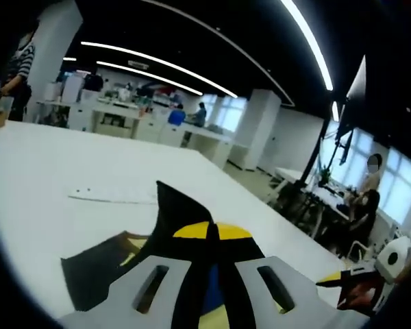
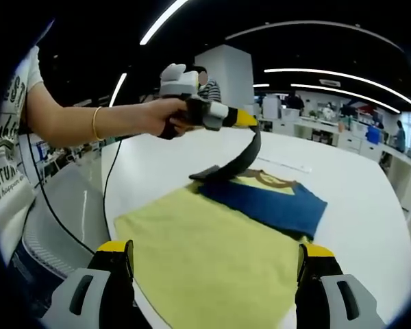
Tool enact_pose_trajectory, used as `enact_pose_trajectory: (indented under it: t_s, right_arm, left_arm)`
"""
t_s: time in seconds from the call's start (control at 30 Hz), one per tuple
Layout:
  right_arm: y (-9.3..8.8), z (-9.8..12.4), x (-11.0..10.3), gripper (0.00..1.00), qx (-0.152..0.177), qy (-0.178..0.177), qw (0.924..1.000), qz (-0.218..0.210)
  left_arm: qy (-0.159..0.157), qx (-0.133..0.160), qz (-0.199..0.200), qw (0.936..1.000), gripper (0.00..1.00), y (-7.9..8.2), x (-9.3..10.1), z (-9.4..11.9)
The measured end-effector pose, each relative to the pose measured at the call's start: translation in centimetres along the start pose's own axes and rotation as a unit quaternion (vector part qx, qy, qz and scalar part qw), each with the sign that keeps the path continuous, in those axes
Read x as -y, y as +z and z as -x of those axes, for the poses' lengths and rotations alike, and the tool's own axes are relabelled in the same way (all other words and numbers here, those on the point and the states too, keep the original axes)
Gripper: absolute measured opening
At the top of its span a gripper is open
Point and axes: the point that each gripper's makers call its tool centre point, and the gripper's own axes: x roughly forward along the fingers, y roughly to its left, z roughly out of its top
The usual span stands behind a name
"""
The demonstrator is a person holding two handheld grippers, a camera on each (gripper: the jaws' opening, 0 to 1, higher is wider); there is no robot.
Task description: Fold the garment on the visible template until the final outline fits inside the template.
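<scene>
Left tongs [image 1: 212,257] clamped on dark garment [image 1: 185,212] above white table [image 1: 55,164].

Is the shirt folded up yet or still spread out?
Partly folded. The shirt lies on the yellow template, while the left gripper lifts its dark sleeve.

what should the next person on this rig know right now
Left gripper: shut on the garment's dark sleeve, lifted above the table.
Right gripper: open, holding nothing, low over the yellow template.
Garment: blue and yellow, lying at the template's far end, partly off it.
Done: sleeve picked up.
Left: fold the sleeve in, finish the folds, fit the outline inside the template.
</scene>
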Motion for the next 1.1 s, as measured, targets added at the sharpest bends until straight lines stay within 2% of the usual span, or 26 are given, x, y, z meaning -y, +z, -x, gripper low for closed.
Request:
enact_pose_trajectory:
  t_s: [0.33, 0.5, 0.8, 1.1]
  right_arm:
    - [-0.6, 0.3, 0.3, 0.99, -0.007, -0.008, 0.9999, -0.006]
    - [-0.7, 0.2, 0.3, 0.99, -0.007, -0.008, 0.9999, -0.009]
    - [-1.0, 0.4, 0.5, 0.99, -0.009, -0.014, 0.9998, -0.013]
    - [-1.6, 0.6, 0.6, 0.99, -0.012, -0.02, 0.9995, -0.023]
  left_arm:
    - [-0.023, -0.019, -0.015, 0.9994, 0.0, -1.5, 1.3, -1.6]
    - [-0.047, -0.024, -0.026, 0.9983, 0.0, -2.1, 2.6, -2.3]
    - [-0.081, -0.054, -0.046, 0.9942, 0.0, -4.6, 4.8, -3.8]
    - [-0.099, -0.08, -0.066, 0.9896, 0.0, -6.8, 6.4, -4.7]
